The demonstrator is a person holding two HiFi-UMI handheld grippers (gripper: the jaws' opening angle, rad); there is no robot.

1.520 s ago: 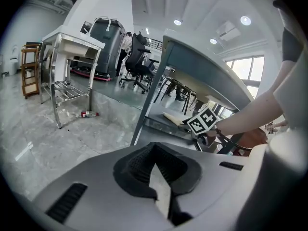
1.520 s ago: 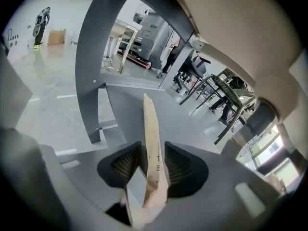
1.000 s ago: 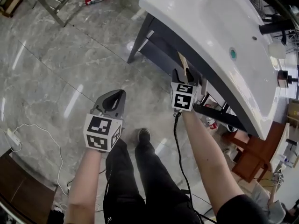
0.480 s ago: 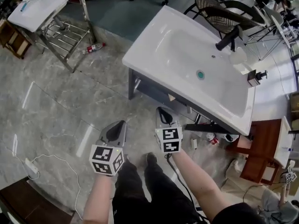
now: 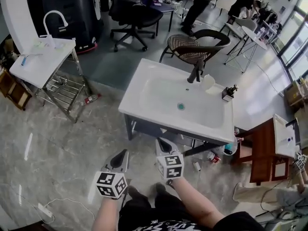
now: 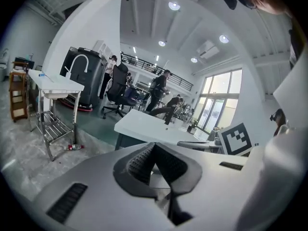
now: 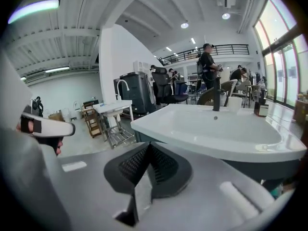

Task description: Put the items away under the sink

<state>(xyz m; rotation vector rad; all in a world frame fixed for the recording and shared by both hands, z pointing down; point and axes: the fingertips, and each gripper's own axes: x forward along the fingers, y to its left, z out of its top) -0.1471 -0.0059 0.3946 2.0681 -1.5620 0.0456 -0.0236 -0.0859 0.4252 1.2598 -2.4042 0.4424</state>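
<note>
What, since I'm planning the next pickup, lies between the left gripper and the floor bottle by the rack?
Nothing visible: only floor separates the left gripper from the bottle. The rack stands just beside the bottle, not in the path.

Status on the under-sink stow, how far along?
Done: a few small items already lie under the sink, at its right end. In hand: nothing; left gripper and right gripper are both shut and empty, short of the sink. Maybe left: a bottle on the floor by the metal rack, a dispenser on the sink's rim.
</note>
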